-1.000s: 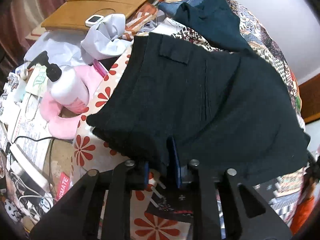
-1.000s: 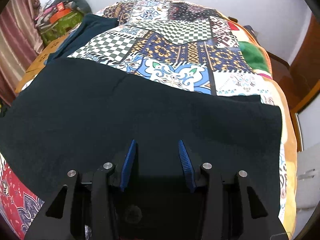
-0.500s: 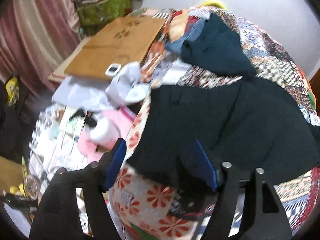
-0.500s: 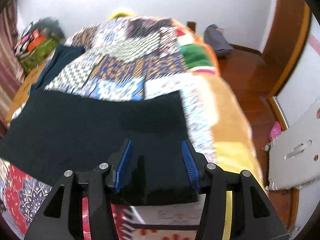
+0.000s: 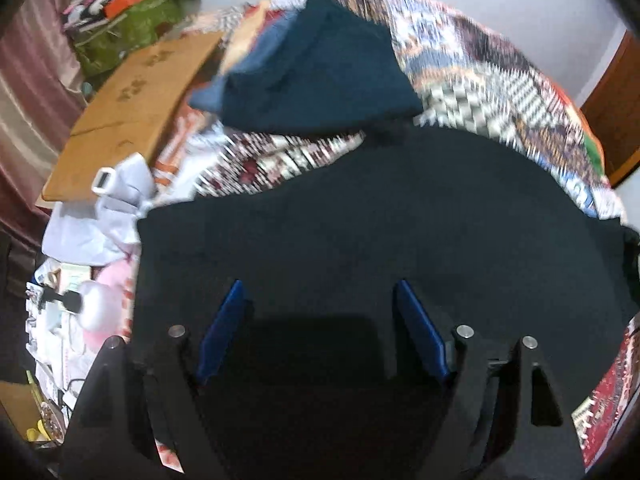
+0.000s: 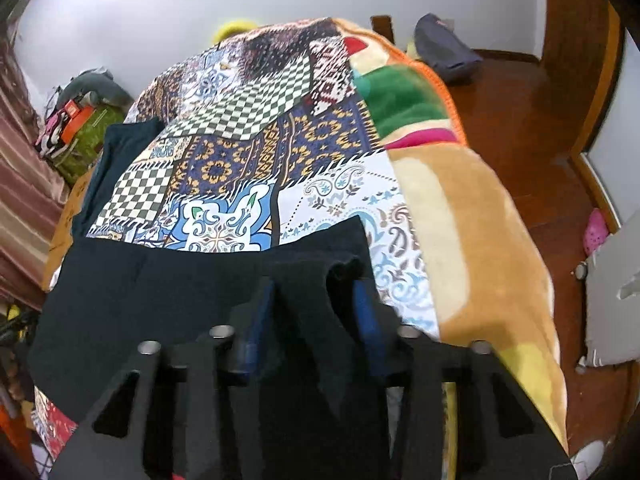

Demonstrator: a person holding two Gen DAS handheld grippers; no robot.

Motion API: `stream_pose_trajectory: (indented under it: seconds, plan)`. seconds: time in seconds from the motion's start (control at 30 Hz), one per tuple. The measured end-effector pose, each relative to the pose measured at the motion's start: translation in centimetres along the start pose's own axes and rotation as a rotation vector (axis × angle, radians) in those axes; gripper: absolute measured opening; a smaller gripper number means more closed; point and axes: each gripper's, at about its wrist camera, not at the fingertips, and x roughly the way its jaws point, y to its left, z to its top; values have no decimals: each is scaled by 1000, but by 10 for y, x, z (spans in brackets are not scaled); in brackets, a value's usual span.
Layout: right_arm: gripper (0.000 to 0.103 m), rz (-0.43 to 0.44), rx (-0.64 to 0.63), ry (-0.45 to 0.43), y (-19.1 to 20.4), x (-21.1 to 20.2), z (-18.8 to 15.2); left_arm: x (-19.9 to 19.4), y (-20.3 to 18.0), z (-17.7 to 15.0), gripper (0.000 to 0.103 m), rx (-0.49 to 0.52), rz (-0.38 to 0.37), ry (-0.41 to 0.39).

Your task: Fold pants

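Observation:
Black pants [image 5: 360, 208] lie spread across a patchwork bedspread [image 5: 480, 72]. My left gripper [image 5: 318, 286] hovers over them with its blue pads wide apart and still opening; no cloth is pinched between them. In the right wrist view the pants [image 6: 160, 288] end near the bed's right side. There my right gripper [image 6: 312, 284] is closing on that end, and a raised fold of black cloth fills the gap between its pads.
A folded dark teal garment [image 5: 320, 80] lies further up the bed. Left of the bed are a cardboard sheet [image 5: 136, 104], a white pump bottle [image 5: 96, 308] and clutter. On the right are the wooden floor [image 6: 520, 112], a dark bag [image 6: 444, 56] and a white panel [image 6: 616, 296].
My left gripper let go of the pants' edge, opened wide and swung right over the cloth. My right gripper slid right to the pants' end and narrowed onto a fold.

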Motion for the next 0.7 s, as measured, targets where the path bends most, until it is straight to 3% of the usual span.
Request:
stream_pose_trajectory:
  seconds: [0.1, 0.23, 0.33, 0.37, 0.5, 0.57, 0.63, 0.7]
  plan:
    - [12, -18, -44, -90, 6, -13, 1, -2, -11, -6, 79, 29, 53, -42]
    - [12, -114, -53, -188, 7, -32, -1, -2, -11, -6, 79, 42, 57, -45]
    - [12, -288, -63, -213, 4, -38, -5, -1, -8, -5, 79, 30, 41, -39]
    - [12, -295, -56, -205, 2, -40, -6, -1, -7, -6, 79, 26, 38, -39]
    - [12, -187, -54, -162, 11, -54, -14, -1, -8, -7, 79, 22, 38, -45]
    - [19, -144, -74, -154, 28, -56, -16, -2, -9, -8, 79, 18, 42, -46]
    - [45, -71, -104, -132, 48, -51, -20, -3, -9, -9, 79, 15, 46, -48]
    - [58, -44, -127, -115, 63, -40, -24, -4, -9, -10, 79, 17, 47, -49]
